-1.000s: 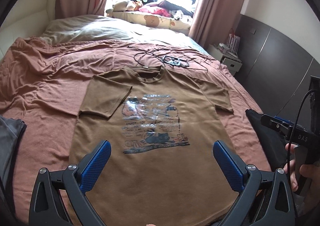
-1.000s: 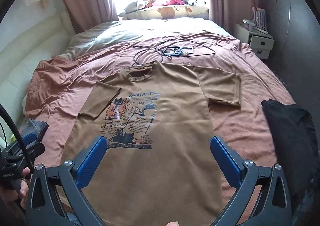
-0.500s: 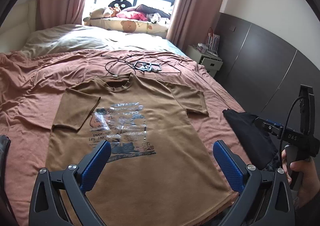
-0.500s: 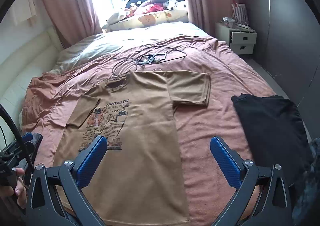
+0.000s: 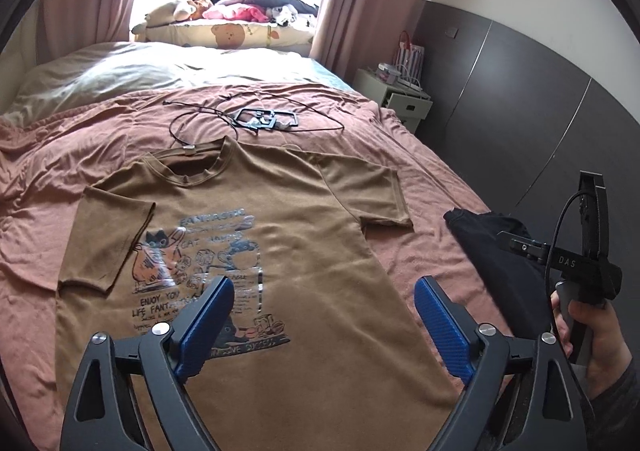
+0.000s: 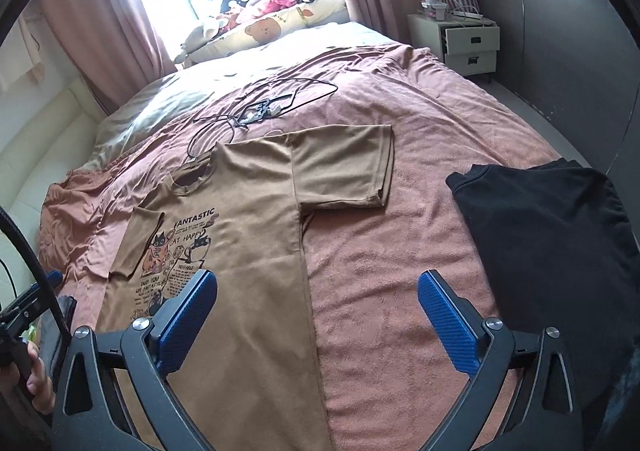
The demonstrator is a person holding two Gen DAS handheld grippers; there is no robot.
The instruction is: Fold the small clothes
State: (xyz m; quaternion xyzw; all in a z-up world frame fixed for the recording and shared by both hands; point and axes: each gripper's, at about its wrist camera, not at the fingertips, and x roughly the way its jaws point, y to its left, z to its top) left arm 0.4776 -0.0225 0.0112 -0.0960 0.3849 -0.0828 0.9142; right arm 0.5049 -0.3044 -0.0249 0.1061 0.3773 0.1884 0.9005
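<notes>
Nearest the lens, the left gripper hangs above the lower half of the brown cotton T-shirt with a cat print, its blue-padded fingers spread wide and holding nothing. The right gripper hovers over the shirt's right side edge, its fingers likewise parted and empty. The shirt lies flat, front up, on the rust-pink bedspread, its left sleeve folded inward. Just to its right rests a folded black garment. Beyond the collar lies a tangle of thin black cable, and farther back a bear-print pillow under the window.
</notes>
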